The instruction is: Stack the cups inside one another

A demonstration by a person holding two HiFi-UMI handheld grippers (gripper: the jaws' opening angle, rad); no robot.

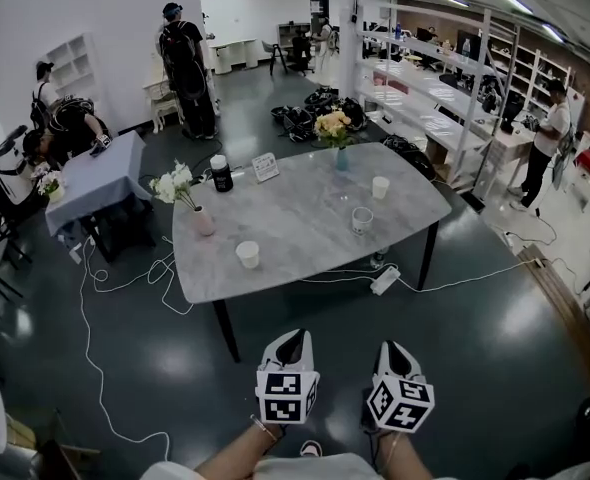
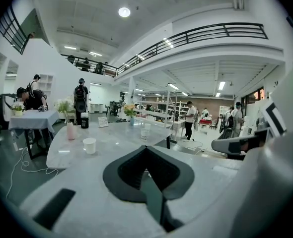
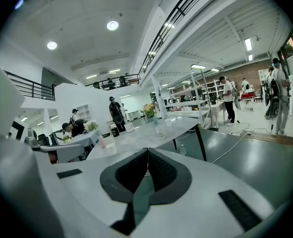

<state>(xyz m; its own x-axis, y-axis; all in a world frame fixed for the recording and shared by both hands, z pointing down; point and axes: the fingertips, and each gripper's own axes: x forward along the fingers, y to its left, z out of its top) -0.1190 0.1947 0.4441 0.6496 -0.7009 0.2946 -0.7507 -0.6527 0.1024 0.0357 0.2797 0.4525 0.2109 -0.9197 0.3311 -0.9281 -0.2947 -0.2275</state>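
Three cups stand apart on the grey marble table (image 1: 305,243): a white cup (image 1: 247,254) near the front left, a clear cup (image 1: 362,220) right of the middle, and a white cup (image 1: 380,187) behind it. My left gripper (image 1: 291,336) and right gripper (image 1: 392,348) hang side by side over the floor, short of the table's front edge. Both are shut and hold nothing. The left gripper view shows the white cup (image 2: 89,145) and the clear cup (image 2: 144,133) beyond the left gripper (image 2: 146,148). In the right gripper view the clear cup (image 3: 159,130) stands beyond the right gripper (image 3: 147,150).
On the table are also a pink vase with white flowers (image 1: 203,220), a black canister (image 1: 221,174), a sign card (image 1: 265,167) and a blue vase with flowers (image 1: 339,153). A power strip (image 1: 385,280) and cables lie on the floor. A cloth-covered side table (image 1: 95,178) stands at the left.
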